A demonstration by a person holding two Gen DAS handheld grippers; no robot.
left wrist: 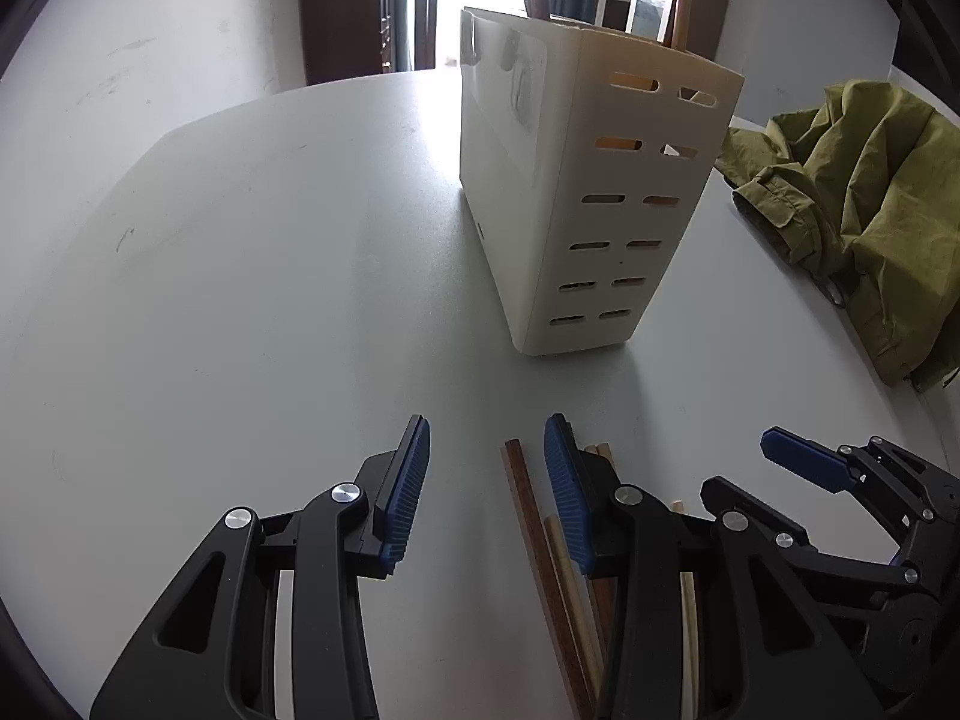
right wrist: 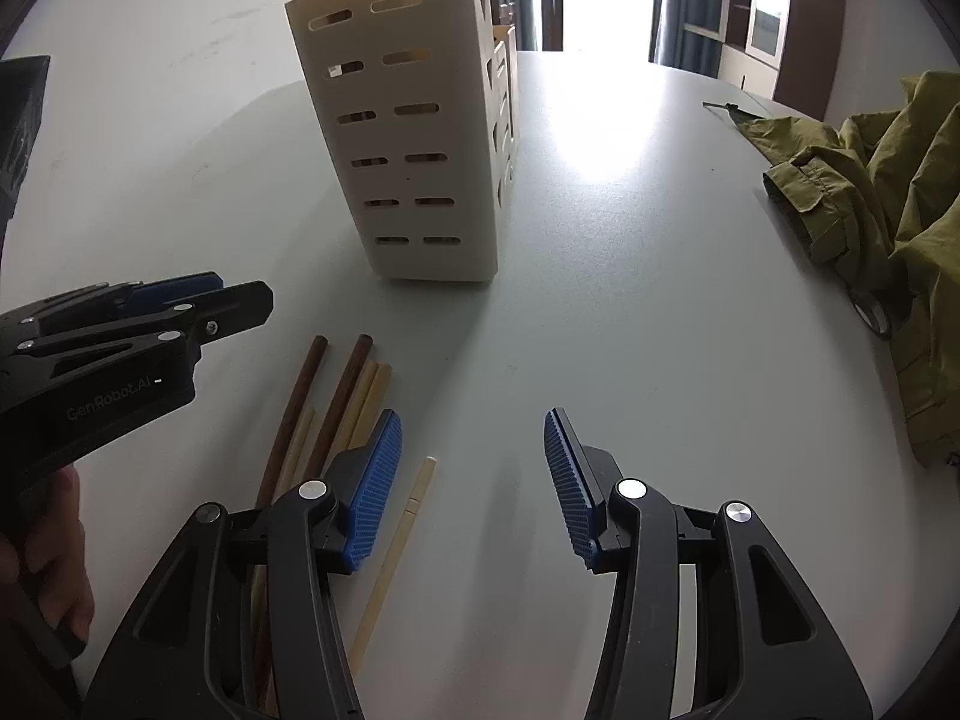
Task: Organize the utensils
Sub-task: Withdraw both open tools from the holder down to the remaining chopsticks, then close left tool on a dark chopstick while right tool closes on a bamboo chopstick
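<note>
Both the left gripper and right gripper are hanging spread and empty; chopsticks are looking light, stiff, slippery, so pinching mid-shaft probably works best.

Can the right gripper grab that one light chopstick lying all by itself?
Probably yes. The right gripper is open and empty, and the lone pale chopstick lies bare on the table just beside its left finger, apart from the pile, with nothing covering it.

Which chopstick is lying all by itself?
The pale chopstick between the right claw fingers. It lies apart on the table, while the brown and other pale ones sit bunched together to its left.
</note>
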